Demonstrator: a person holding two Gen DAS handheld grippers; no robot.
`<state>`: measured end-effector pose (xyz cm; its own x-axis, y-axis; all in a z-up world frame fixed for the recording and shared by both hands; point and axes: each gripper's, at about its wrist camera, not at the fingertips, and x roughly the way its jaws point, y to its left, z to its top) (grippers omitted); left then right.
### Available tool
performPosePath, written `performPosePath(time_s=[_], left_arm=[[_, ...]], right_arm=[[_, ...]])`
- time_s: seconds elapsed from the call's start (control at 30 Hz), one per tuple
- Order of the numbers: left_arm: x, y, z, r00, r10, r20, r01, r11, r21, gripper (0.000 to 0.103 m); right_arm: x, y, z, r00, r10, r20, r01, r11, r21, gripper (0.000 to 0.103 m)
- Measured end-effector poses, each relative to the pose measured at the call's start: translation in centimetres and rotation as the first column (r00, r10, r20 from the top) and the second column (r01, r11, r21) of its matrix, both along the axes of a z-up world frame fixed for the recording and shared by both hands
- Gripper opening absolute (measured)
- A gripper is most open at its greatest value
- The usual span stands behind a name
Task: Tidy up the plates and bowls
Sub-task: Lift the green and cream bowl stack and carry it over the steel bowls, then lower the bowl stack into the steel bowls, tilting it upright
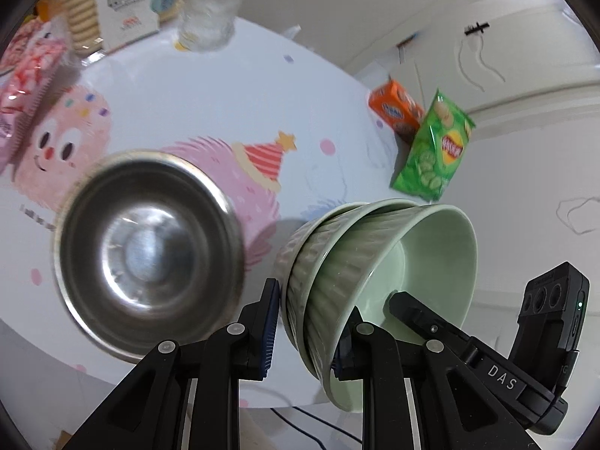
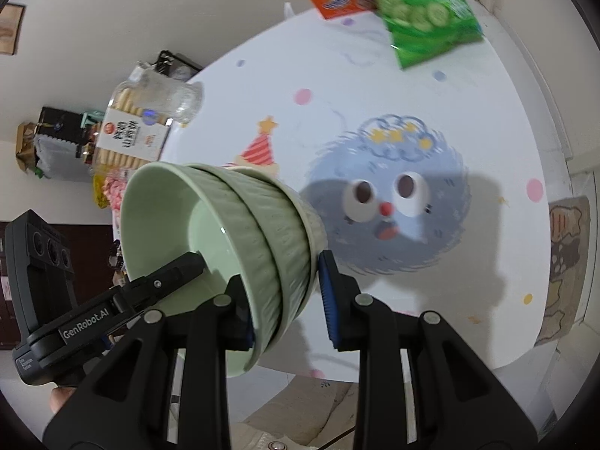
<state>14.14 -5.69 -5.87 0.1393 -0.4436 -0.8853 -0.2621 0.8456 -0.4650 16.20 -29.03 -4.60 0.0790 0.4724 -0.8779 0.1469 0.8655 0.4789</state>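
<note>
Left gripper (image 1: pixel 307 332): I have it pinching the rim of the stacked green bowls (image 1: pixel 375 262), one finger outside, one inside.
Right gripper (image 2: pixel 287 300): clamped on the opposite rim of the same stack, likewise.
Green bowls: two nested, tilted, held between both tools above the table (image 1: pixel 210 86).
Steel bowl (image 1: pixel 150 251): left of the stack, on the patterned cloth.
Far side: chips bag (image 1: pixel 435 146), orange box (image 1: pixel 393 107).

Nested bowls (image 1: pixel 375 262): pale green, ribbed outside. Left of them, a steel bowl (image 1: pixel 146 255), silver-grey. Tablecloth (image 1: pixel 210 90): white, pastel dots, pink and blue cartoon creatures. Beyond the green bowls, a green chip bag (image 1: pixel 435 150) and an orange box (image 1: pixel 393 108).
</note>
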Motion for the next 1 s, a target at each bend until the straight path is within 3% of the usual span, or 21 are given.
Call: performPosePath(time_s=[0.37, 0.67, 1.0], left_arm=[[-2.6, 8.6, 2.0, 0.992, 0.123, 0.034, -0.125, 0.990, 0.063, 0.021], [-4.3, 13.0, -2.0, 0.981, 0.188, -0.035, -0.185, 0.979, 0.082, 0.020], [-3.2, 13.7, -6.4, 0.983, 0.161, -0.094, -0.156, 0.986, 0.058, 0.020]], right_arm=[[1.3, 8.4, 1.0, 0.991, 0.127, 0.027, -0.129, 0.991, 0.046, 0.031], [0.4, 14.3, -3.5, 0.978, 0.204, -0.052, -0.201, 0.978, 0.054, 0.031], [0.7, 15.5, -7.2, 0.975, 0.190, -0.118, -0.190, 0.982, 0.011, 0.030]])
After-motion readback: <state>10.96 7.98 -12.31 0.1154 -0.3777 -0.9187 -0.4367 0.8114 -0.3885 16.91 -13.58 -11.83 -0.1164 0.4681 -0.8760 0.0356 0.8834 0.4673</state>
